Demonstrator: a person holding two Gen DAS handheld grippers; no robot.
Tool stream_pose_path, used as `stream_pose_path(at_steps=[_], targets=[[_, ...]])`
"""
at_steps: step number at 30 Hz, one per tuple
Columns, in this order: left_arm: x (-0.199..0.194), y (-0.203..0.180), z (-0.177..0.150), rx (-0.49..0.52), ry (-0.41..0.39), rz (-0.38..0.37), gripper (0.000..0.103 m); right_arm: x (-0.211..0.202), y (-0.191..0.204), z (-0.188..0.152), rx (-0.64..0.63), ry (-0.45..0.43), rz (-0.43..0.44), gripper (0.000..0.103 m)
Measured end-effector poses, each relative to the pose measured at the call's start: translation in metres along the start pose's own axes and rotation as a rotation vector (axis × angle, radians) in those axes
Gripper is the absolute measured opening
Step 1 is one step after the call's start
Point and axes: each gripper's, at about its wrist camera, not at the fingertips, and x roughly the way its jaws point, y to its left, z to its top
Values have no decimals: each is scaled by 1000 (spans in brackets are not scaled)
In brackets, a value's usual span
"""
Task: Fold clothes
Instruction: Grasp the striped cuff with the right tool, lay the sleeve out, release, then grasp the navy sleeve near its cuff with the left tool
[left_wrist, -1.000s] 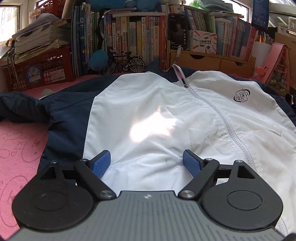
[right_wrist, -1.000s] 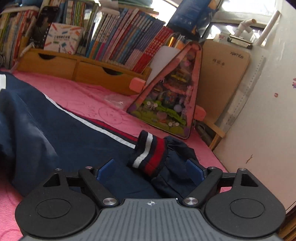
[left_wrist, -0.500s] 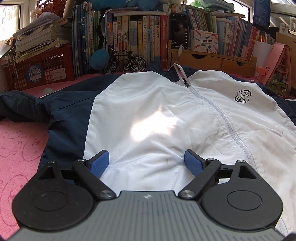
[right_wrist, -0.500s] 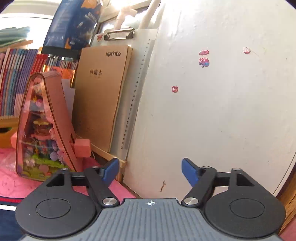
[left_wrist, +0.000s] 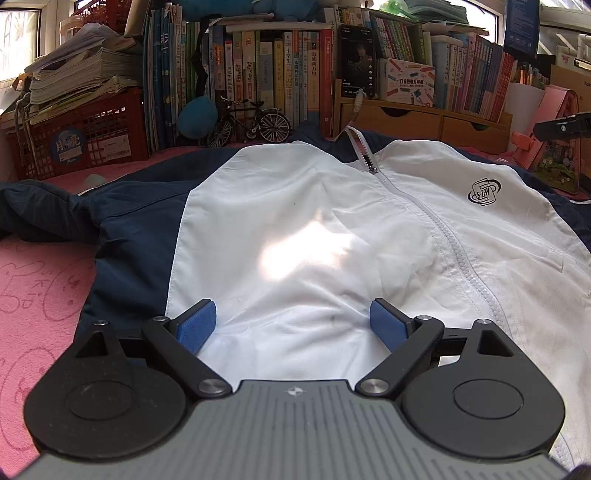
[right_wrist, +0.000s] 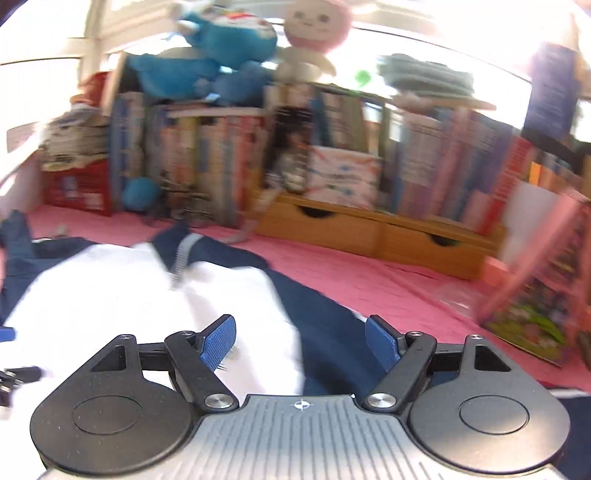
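Jacket (left_wrist: 314, 221) chest logo (left_wrist: 483, 192) reads "SLW"; box (left_wrist: 408, 80) reads "POCKET LABEL PRINTER"

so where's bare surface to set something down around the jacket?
Bare pink mat left of the jacket; another strip between the jacket and the wooden drawers. Back edge is crowded: red crate, model bicycle, books.

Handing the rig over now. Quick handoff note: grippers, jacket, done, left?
Left gripper: open, empty, low over the jacket's white front near the hem.
Right gripper: open, empty, above the jacket's right shoulder; view blurred.
Jacket: spread flat, front up, zipped, on the pink cover; collar toward the books, one sleeve bunched at far left.
Done: laid out only.
Left: all folds, sleeves first.
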Motion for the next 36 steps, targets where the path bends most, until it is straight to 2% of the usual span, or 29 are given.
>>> stream_pose_path(at_steps=[3, 5, 6, 8, 10, 12, 16, 20, 25, 26, 31, 36], targets=[[-1, 0, -1, -3, -3, -1, 92, -7, 46, 31, -33, -33, 169, 79], [-1, 0, -1, -5, -5, -3, 92, -22, 61, 48, -32, -40, 249, 83], [-1, 0, -1, -6, -5, -4, 93, -33, 65, 55, -24, -42, 292, 85], [-1, 1, -1, -7, -4, -9, 94, -51, 65, 62, -1, -35, 386, 97], [-2, 1, -1, -9, -4, -15, 95, -69, 69, 60, -1, -55, 437, 101], [-2, 2, -1, -13, -6, -19, 95, -68, 80, 52, -39, -69, 367, 101], [-4, 5, -2, -37, -17, -37, 96, -11, 99, 17, -58, -20, 226, 100], [-8, 13, -4, -86, -40, -61, 95, 52, 111, -15, 19, 72, 201, 95], [-21, 59, 0, -299, -145, -101, 95, 90, 116, -37, 105, 118, 162, 95], [-18, 74, 8, -331, -150, -69, 95, 95, 116, -43, 112, 124, 147, 95], [15, 148, 59, -471, -138, 218, 98, 100, 129, -47, 55, 162, 109, 96], [69, 242, 94, -621, -38, 465, 98, 100, 128, -47, 65, 169, 116, 98]])
